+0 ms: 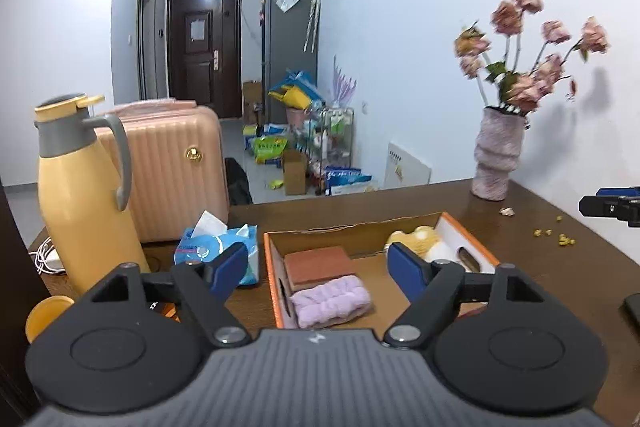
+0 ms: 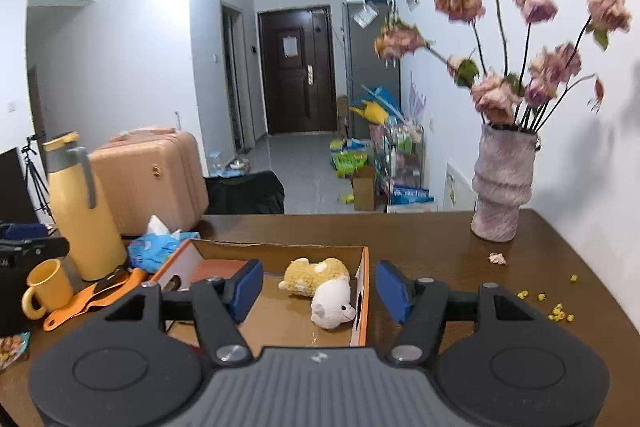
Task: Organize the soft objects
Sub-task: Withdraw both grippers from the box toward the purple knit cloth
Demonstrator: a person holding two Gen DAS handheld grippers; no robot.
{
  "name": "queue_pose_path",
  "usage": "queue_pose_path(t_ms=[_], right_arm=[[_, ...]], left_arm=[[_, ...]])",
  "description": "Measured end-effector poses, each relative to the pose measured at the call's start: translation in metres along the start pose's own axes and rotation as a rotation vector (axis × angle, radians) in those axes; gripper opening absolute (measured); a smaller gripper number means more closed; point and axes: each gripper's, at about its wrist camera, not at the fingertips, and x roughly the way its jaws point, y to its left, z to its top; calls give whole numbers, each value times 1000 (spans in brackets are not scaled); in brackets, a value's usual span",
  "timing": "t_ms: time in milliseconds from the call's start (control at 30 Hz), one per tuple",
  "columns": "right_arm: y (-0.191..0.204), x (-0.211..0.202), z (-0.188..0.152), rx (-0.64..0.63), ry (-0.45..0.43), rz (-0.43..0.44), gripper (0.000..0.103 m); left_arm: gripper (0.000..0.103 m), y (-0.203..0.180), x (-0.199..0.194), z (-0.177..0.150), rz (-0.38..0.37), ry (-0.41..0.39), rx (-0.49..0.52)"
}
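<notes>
An open cardboard box with an orange rim sits on the brown table. Inside it lie a lilac fuzzy cloth, a brown-red pad and a yellow-and-white plush toy. My left gripper hovers above the box's near left part, open, nothing between its blue pads. My right gripper hangs above the box's right end, open and empty, with the plush toy lying below the gap. The right gripper's tip shows at the left wrist view's right edge.
A yellow flask, a pink suitcase and a blue tissue pack stand left of the box. A yellow mug and orange utensils lie nearby. A vase of dried flowers stands back right, with yellow crumbs scattered.
</notes>
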Motion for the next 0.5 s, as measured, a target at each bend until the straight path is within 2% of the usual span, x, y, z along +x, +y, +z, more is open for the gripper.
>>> queue_pose_path(t_ms=[133, 300, 400, 500], right_arm=[[10, -36, -26, -29, -44, 29, 63], [28, -80, -82, -50, -72, 115, 64], [35, -103, -121, -37, -80, 155, 69], [37, -125, -156, -8, -82, 130, 69]], left_arm=[[83, -15, -37, -26, 7, -31, 11], [85, -39, -84, -86, -23, -65, 44], [86, -50, -105, -122, -61, -39, 26], [88, -53, -125, -152, -97, -20, -18]])
